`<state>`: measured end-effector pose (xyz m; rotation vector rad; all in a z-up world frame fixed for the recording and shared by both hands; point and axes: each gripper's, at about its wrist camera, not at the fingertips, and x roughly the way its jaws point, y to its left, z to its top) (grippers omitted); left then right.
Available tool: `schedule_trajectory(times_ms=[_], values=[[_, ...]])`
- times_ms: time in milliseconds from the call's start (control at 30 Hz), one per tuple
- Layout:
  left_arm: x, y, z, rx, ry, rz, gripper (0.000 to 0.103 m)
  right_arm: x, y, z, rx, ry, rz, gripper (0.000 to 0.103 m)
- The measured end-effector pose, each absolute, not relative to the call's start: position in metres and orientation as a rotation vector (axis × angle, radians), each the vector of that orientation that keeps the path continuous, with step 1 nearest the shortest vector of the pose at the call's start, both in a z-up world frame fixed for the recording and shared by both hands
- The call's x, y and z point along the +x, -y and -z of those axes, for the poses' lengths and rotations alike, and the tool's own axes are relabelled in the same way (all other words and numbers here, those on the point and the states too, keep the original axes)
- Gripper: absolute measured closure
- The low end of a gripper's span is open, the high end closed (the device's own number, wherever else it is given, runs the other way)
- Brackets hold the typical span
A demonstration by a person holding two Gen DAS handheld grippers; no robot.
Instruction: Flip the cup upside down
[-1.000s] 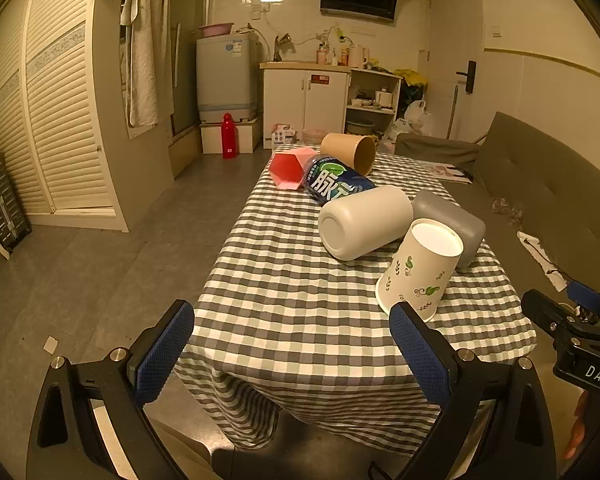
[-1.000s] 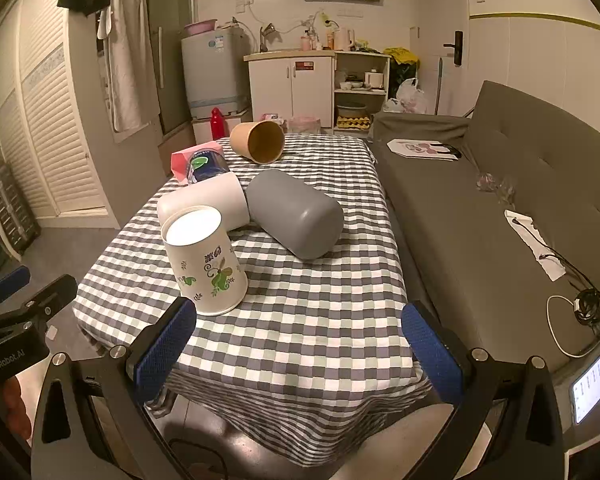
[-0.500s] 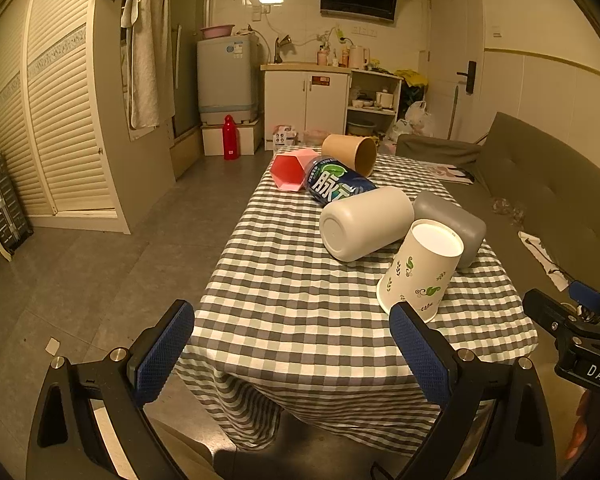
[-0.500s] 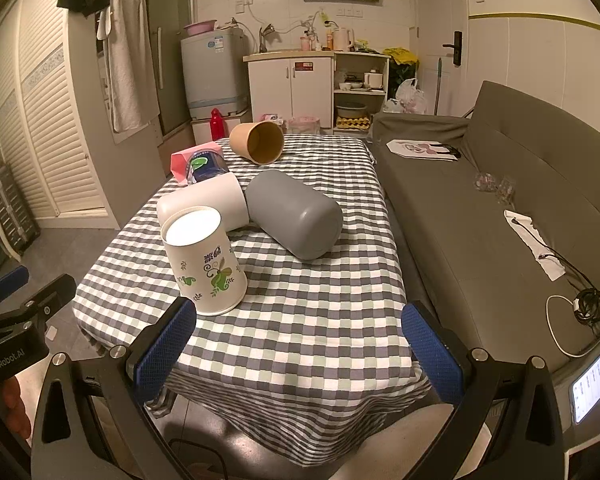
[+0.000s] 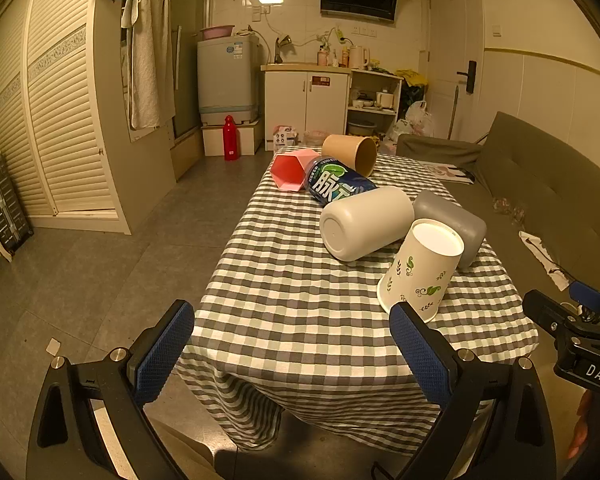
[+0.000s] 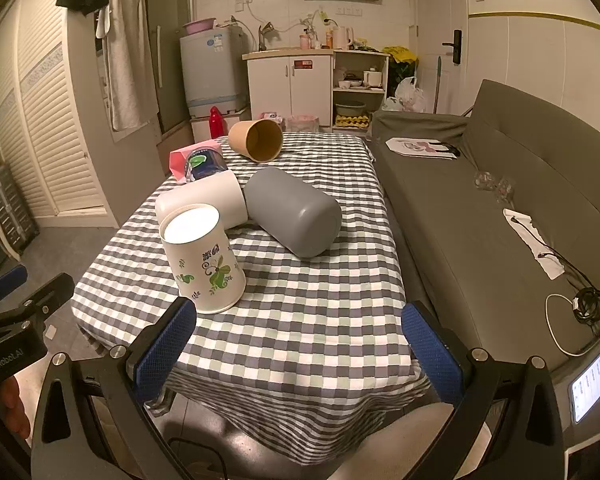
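A white paper cup with green leaf prints (image 5: 420, 272) (image 6: 202, 258) stands upside down near the front of the checked table (image 5: 300, 312) (image 6: 320, 320). Behind it a white cup (image 5: 364, 222) (image 6: 206, 198) and a grey cup (image 5: 452, 220) (image 6: 294, 212) lie on their sides. Farther back lie a blue drink cup (image 5: 334, 186), a pink cup (image 5: 290, 168) and a brown paper cup (image 5: 350, 154) (image 6: 258, 140). My left gripper (image 5: 290, 352) is open and empty before the table's front edge. My right gripper (image 6: 300, 354) is open and empty there too.
A grey sofa (image 6: 500, 208) runs along the table's right side, with a cable and papers on it. Open floor (image 5: 100, 248) lies left of the table. A washing machine, cabinet and red bottle (image 5: 229, 138) stand at the back wall.
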<state>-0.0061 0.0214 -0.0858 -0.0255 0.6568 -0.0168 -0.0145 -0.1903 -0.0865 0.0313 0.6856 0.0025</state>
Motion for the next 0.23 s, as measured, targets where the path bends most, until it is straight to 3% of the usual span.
schedule_trajectory(times_ms=[233], values=[[-0.0062, -0.0277, 0.0849, -0.032, -0.656, 0.015, 0.002, -0.0153, 0.192, 0.0884, 0.031, -0.693, 0.002, 0.0]])
